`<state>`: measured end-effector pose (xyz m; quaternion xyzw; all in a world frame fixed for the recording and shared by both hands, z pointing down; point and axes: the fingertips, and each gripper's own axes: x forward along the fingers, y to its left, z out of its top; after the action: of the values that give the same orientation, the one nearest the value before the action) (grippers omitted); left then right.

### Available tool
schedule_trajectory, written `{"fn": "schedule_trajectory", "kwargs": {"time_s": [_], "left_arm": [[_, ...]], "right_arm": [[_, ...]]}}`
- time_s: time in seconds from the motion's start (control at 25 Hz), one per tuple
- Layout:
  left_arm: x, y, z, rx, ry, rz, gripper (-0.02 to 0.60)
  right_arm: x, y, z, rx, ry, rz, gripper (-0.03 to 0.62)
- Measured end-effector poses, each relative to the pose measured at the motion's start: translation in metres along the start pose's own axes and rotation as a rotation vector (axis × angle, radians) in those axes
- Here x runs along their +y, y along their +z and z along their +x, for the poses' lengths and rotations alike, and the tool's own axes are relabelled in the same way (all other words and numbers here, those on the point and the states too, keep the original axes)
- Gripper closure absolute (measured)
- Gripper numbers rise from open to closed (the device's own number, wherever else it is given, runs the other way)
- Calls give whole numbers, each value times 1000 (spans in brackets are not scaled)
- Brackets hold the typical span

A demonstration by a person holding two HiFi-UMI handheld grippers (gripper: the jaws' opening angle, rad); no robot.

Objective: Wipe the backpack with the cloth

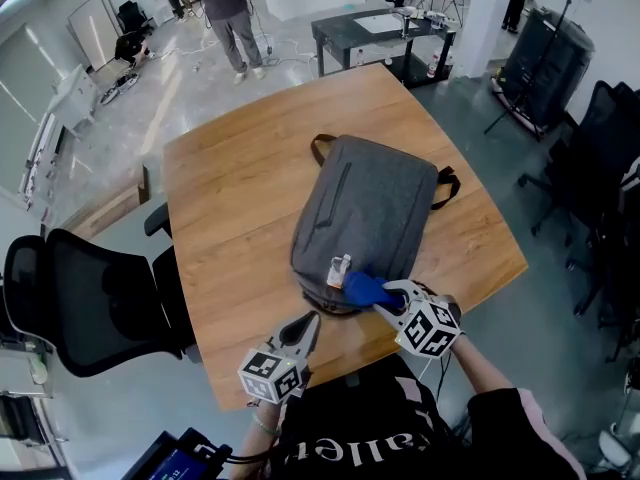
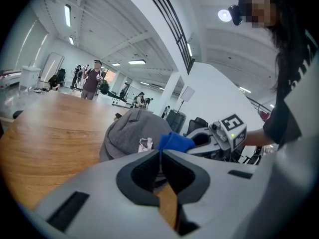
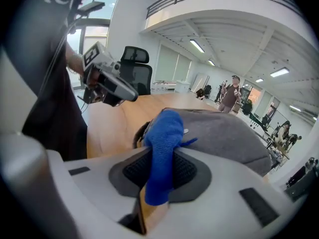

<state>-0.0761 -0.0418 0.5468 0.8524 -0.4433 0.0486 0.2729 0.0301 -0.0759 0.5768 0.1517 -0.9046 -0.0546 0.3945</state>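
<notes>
A grey backpack (image 1: 369, 216) lies flat on the wooden table (image 1: 230, 198), its bottom end toward me. My right gripper (image 1: 388, 296) is shut on a blue cloth (image 1: 364, 288), which rests against the backpack's near end beside a small white tag (image 1: 338, 267). In the right gripper view the blue cloth (image 3: 162, 151) stands up between the pads, with the backpack (image 3: 224, 133) just behind it. My left gripper (image 1: 308, 328) hovers at the table's near edge, left of the backpack, shut with nothing in it. The left gripper view shows the backpack (image 2: 134, 131) and the cloth (image 2: 175, 142) ahead.
A black office chair (image 1: 85, 293) stands at the table's left. More dark chairs (image 1: 600, 168) crowd the right side. A black bench (image 1: 385, 33) and a standing person (image 1: 232, 13) are beyond the table's far end.
</notes>
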Motion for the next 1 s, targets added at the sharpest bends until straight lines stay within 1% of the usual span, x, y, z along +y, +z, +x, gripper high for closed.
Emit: {"fn": "schedule_trajectory", "kwargs": {"time_s": [0.04,0.12,0.2,0.24,0.36,0.44,0.56,0.64,0.72,0.8,0.88,1.0], "left_arm": [[0,1,0,-5,3,-3,580],[1,2,1,-13,14,-11,580],[3,3,3,-17,29,-17,580],[4,4,4,-21,38,-21,580],[7,7,10,-40,72,-37,580],[9,8,14,-50,96,-48,580],[9,12,20,-62,115,-59,580],[8,13,24,-64,122,-64,580],[7,12,26,-62,129,-71,580],[9,11,25,-60,137,-76,580],[12,12,23,-63,145,-76,580],[17,14,20,-67,149,-76,580]], "right_arm": [[-15,6,-7,-15,-9,7,508],[-61,20,-20,-56,-42,24,508],[-119,30,-30,-83,-93,34,508],[-151,32,-32,-81,-120,32,508],[-251,25,-30,-26,-195,30,508],[-310,14,-19,23,-242,66,508],[-368,5,-1,108,-291,122,508],[-385,3,11,166,-291,121,508],[-389,-1,26,201,-267,115,508],[-381,-3,39,209,-228,105,508],[-367,4,45,200,-195,78,508],[-345,17,44,182,-188,62,508]]}}
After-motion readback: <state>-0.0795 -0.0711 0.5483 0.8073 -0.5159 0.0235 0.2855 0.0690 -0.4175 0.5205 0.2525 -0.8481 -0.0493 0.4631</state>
